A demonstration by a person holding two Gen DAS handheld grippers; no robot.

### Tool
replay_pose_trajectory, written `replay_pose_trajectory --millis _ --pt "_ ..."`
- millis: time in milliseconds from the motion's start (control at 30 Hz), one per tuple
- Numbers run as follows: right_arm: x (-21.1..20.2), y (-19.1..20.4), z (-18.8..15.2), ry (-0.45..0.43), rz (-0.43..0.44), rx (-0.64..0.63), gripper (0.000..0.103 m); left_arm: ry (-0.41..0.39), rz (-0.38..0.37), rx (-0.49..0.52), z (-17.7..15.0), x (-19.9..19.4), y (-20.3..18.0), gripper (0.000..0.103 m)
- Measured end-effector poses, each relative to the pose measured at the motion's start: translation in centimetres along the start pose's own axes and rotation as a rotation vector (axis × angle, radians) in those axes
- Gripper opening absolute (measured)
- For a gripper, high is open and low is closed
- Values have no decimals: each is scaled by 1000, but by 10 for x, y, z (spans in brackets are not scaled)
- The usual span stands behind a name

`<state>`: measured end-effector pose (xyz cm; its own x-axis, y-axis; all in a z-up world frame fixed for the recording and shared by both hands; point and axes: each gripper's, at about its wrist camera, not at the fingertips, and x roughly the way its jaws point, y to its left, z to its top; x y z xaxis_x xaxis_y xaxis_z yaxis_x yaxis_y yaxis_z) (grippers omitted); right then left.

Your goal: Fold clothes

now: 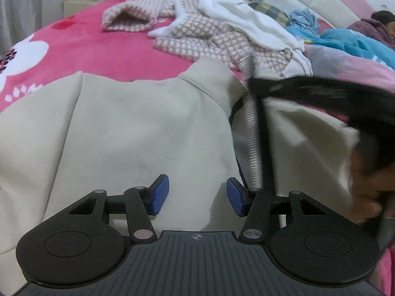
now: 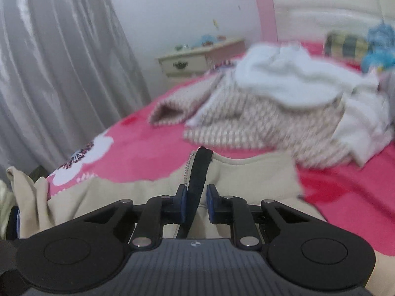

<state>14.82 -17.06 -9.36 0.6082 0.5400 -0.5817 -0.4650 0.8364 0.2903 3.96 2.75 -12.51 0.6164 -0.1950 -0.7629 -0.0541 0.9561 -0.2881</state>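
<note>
Jacket [image 1: 138, 133], beige, one, lies spread on pink bed [image 1: 74, 46], zipper edge raised. Left gripper [image 1: 197, 194] hovers over its panel, fingers spread, holding nothing, likely ready to pin cloth. Right gripper [image 2: 196, 203] pinches black zipper band [image 2: 198, 172], likely lifting front for fold. Behind: one checkered garment [image 1: 197, 39], one white garment [image 1: 246, 17], heaped unfolded.

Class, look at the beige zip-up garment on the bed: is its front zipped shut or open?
Open. The beige garment has its front edge lifted, showing zipper teeth and the black edge strip between the right gripper pads.
</note>
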Motion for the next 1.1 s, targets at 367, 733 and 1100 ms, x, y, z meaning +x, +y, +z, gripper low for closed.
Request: replay_pose_trajectory --millis 367,733,1100 --pt "23 -11 4 108 92 102 55 -65 -127 22 -2 -40 2 56" --pt "-91 -59 22 69 -19 176 43 88 -131 253 -48 -16 -40 55" --pt "-103 -102 -10 99 -295 272 16 62 -106 263 -50 -31 -43 56"
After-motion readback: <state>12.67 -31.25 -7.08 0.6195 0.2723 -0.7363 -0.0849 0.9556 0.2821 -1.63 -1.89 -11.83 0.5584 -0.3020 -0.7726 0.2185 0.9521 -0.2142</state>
